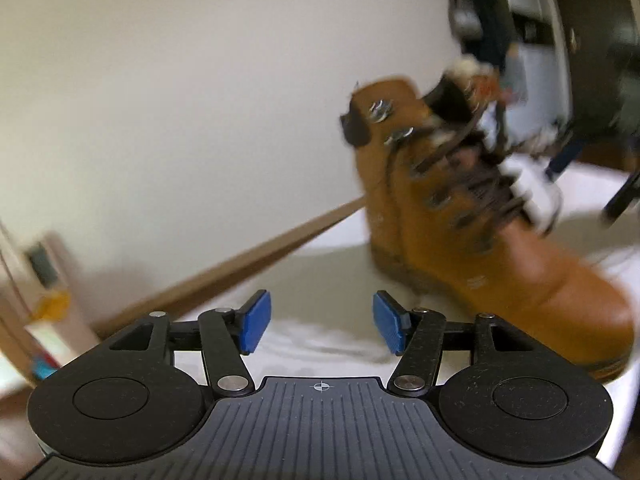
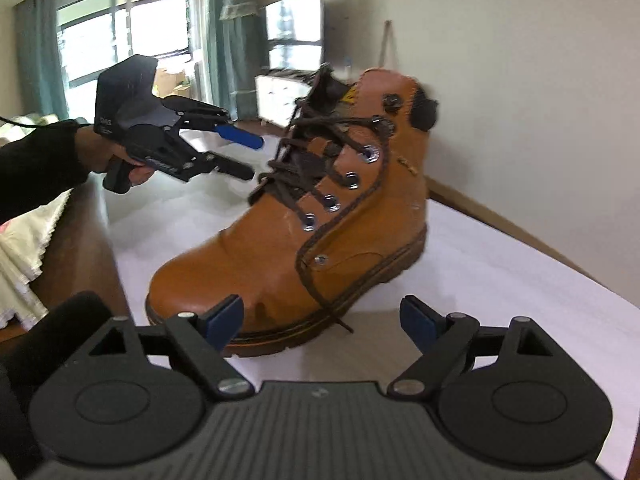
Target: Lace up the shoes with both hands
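A tan leather boot (image 2: 304,240) with dark brown laces (image 2: 308,164) stands on a white mat (image 2: 500,280), toe toward the right wrist camera. One loose lace end (image 2: 320,292) hangs down its side to the mat. My right gripper (image 2: 322,322) is open in front of the boot's toe and sole, with nothing between its blue pads. A hand in a dark sleeve holds my left gripper (image 2: 255,158), which is open and points at the laces from the left without touching them. In the left wrist view the boot (image 1: 460,232) is blurred at the right, and the left gripper (image 1: 320,326) is empty.
A pale wall (image 2: 520,80) with a wooden strip (image 1: 240,264) runs along the mat's far side. Dark wooden tabletop (image 2: 88,240) and a cream cloth (image 2: 20,248) lie to the left. A white cabinet (image 2: 280,96) and windows stand behind.
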`<state>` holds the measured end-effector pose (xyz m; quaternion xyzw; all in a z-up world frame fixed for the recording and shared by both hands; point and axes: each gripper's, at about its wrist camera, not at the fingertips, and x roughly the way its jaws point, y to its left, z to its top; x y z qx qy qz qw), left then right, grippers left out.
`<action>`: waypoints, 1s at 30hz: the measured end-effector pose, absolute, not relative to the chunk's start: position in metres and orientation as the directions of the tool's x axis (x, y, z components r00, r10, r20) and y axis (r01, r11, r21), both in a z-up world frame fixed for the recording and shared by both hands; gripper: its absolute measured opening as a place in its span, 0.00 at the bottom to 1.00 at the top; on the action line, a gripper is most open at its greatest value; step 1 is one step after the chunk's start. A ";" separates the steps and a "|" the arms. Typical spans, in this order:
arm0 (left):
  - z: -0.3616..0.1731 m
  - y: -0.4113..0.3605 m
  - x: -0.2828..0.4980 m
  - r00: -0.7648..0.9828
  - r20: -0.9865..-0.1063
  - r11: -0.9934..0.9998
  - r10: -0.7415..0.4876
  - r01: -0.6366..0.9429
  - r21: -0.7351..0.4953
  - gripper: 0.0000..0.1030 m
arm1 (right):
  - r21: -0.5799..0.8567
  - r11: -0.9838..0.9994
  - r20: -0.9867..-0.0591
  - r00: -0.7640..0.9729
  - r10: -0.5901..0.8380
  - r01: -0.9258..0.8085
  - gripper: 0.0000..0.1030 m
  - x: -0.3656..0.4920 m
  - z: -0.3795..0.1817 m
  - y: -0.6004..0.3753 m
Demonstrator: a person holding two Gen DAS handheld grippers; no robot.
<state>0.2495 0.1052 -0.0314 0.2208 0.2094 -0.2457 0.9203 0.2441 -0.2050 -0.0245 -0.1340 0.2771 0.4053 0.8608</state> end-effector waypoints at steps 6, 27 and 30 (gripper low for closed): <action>-0.051 0.097 0.285 0.663 -0.539 0.586 -0.519 0.736 0.341 0.60 | -0.019 0.684 -0.572 0.569 0.591 -0.729 0.88 0.232 -0.026 -0.211; -0.020 0.121 0.231 0.460 -0.470 0.497 -0.753 0.866 0.051 0.67 | -0.001 0.777 -0.509 0.669 0.541 -0.629 0.91 0.196 -0.019 -0.227; -0.011 0.127 0.212 0.574 -0.444 0.609 -0.689 0.790 0.075 0.75 | 0.037 0.782 -0.485 0.673 0.558 -0.622 0.94 0.181 -0.012 -0.234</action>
